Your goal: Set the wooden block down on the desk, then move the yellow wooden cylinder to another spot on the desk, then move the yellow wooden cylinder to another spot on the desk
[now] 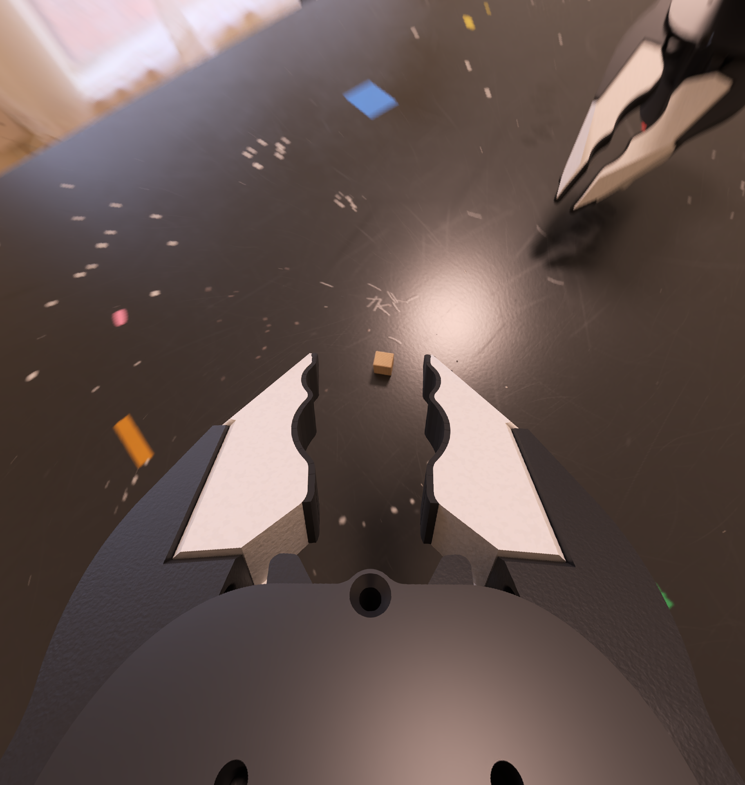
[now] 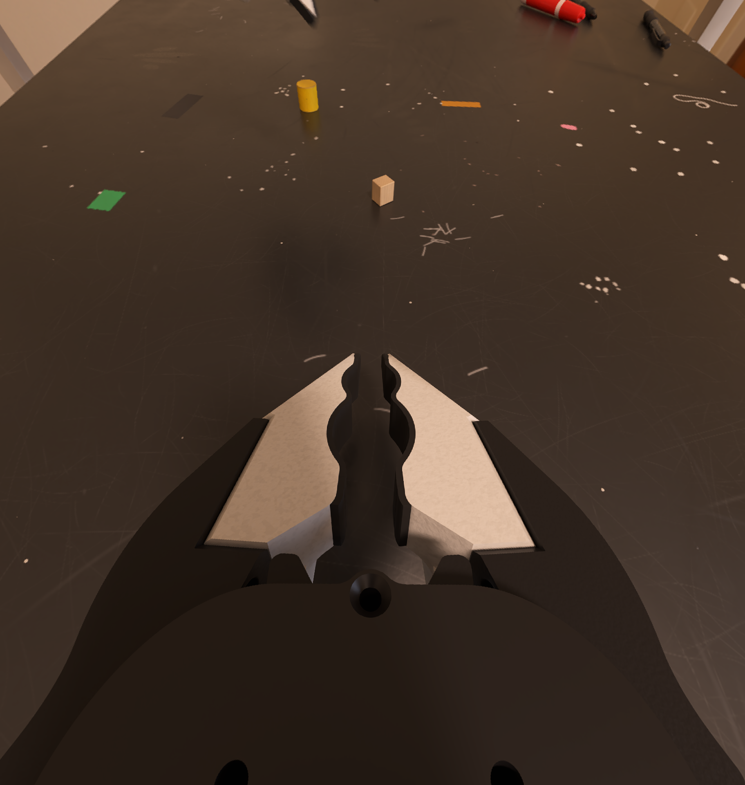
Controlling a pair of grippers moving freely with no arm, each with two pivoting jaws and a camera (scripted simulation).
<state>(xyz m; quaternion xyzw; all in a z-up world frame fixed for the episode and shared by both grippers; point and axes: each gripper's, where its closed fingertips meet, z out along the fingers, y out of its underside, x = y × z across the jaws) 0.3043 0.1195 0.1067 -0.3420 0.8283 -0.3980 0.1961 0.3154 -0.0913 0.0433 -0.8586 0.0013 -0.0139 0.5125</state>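
The small wooden block [image 1: 382, 363] stands on the dark desk [image 1: 447, 424], free of both grippers. My left gripper [image 1: 370, 359] is open and empty above the desk, and the block shows in the gap just beyond its fingertips. In the right wrist view the block [image 2: 382, 190] stands ahead of my right gripper [image 2: 370, 357], which is shut with only a thin slit and holds nothing. The yellow wooden cylinder [image 2: 307, 95] stands upright farther off, to the left beyond the block. The right gripper also shows in the left wrist view [image 1: 568, 204], low over the desk.
A red marker [image 2: 555, 8] and a black marker [image 2: 657, 29] lie at the far right edge. Flat colour patches mark the desk: green [image 2: 106, 199], orange [image 2: 460, 104], pink [image 2: 568, 126], blue [image 1: 370, 98]. A tip of the left gripper [image 2: 307, 8] shows at the top.
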